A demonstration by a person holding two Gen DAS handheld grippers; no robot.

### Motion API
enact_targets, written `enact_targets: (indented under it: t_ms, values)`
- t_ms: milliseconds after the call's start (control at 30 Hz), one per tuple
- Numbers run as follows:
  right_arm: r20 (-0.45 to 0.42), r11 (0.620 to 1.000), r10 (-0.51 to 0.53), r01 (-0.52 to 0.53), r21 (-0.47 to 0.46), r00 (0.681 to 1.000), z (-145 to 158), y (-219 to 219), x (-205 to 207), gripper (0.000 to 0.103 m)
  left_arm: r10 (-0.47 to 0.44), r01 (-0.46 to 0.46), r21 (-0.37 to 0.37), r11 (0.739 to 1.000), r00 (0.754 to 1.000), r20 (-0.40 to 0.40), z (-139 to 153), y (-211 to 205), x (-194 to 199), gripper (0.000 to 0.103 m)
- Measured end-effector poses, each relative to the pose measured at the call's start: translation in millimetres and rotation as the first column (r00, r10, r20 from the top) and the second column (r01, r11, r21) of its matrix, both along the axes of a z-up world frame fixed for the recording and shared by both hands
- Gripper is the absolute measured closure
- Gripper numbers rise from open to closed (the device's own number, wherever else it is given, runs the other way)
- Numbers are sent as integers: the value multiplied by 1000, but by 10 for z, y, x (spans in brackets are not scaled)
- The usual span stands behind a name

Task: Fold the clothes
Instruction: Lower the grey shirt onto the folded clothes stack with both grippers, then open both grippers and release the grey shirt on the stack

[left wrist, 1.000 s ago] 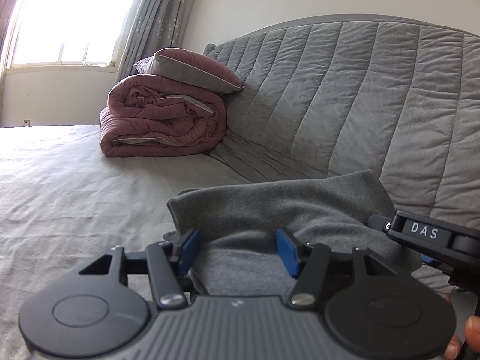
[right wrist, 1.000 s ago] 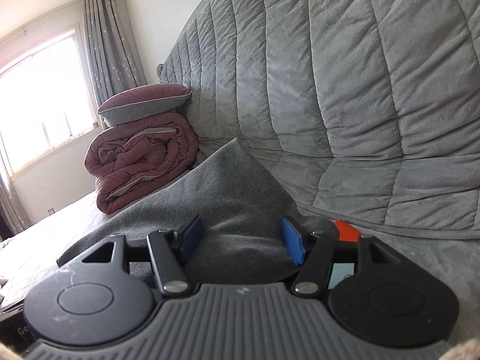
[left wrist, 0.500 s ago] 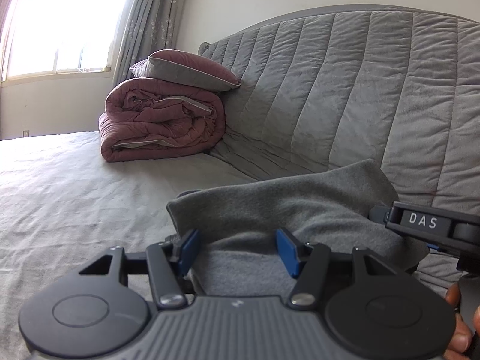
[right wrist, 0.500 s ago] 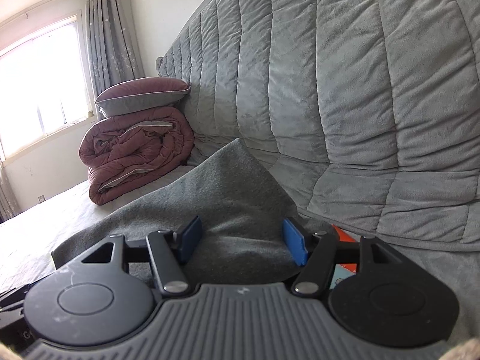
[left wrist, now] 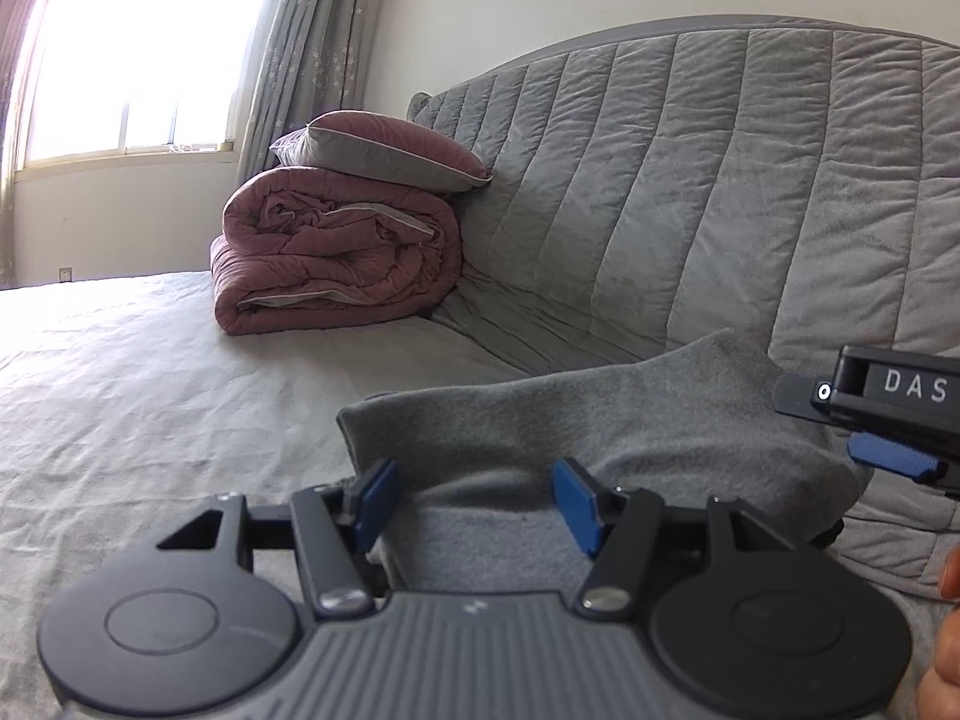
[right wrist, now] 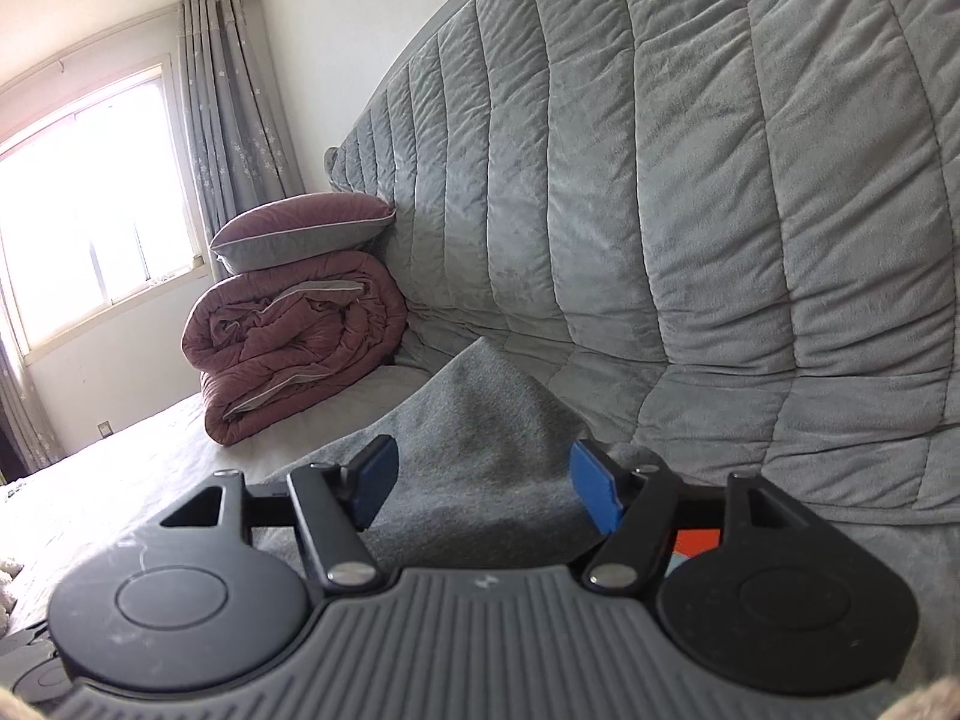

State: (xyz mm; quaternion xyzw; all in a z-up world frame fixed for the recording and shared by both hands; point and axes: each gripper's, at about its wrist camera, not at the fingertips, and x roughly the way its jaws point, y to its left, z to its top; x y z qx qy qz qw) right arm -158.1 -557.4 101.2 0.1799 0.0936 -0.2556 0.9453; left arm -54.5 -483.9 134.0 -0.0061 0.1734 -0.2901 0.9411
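Grey fleece garment [left wrist: 576, 420] lies bunched on a pale bed sheet [left wrist: 150, 396], close in front of both handheld grippers and against the foot of a quilted grey headboard cover [left wrist: 690, 180]. Nearest the lens in the left wrist view, the left gripper [left wrist: 477, 495] sits low over the cloth with its blue pads [left wrist: 378, 495] spread well apart, the fabric showing between them and neither pad pressing it. In the right wrist view the right gripper [right wrist: 486, 489] hovers likewise, blue pads [right wrist: 591, 492] wide apart over a raised fold of the same garment [right wrist: 480, 420]. The right gripper's body, marked "DAS", enters the left view at the right edge [left wrist: 894, 414], just above the garment's far end, and part of a hand [left wrist: 945, 630] shows at the lower right corner. A small red-orange object [right wrist: 696, 543] peeks from behind the right gripper's linkage; what it is cannot be told. Farther back, a rolled dusty-pink comforter [left wrist: 336, 264] rests on the sheet beside the headboard, with a pink-and-grey pillow [left wrist: 384, 150] on top. Behind them, grey curtains [left wrist: 312, 48] hang beside a bright window [left wrist: 138, 54].
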Motion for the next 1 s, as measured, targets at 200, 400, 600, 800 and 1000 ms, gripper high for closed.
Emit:
enact_targets:
  t_ms: [200, 400, 600, 800, 1000]
  values:
    - [15, 998, -6, 5, 58, 1000, 5, -10, -64, 32, 0, 0, -11, 1000, 1000, -9, 84, 2, -39, 33]
    - [19, 999, -2, 1, 49, 1000, 38, 15, -136, 32, 3, -3, -13, 1000, 1000, -15, 174, -3, -97, 26]
    - [28, 995, -33, 31, 91, 999, 51, -73, -203, 31, 12, -12, -5, 1000, 999, -49, 224, 20, -147, 25]
    - [16, 986, -25, 22, 165, 1000, 105, -94, -186, 31, 9, -8, 7, 1000, 997, -73, 260, 107, -193, 25]
    - [-33, 987, -21, 26, 158, 999, 272, -7, -283, 20, 20, -16, 39, 999, 995, -95, 319, 311, -223, 23]
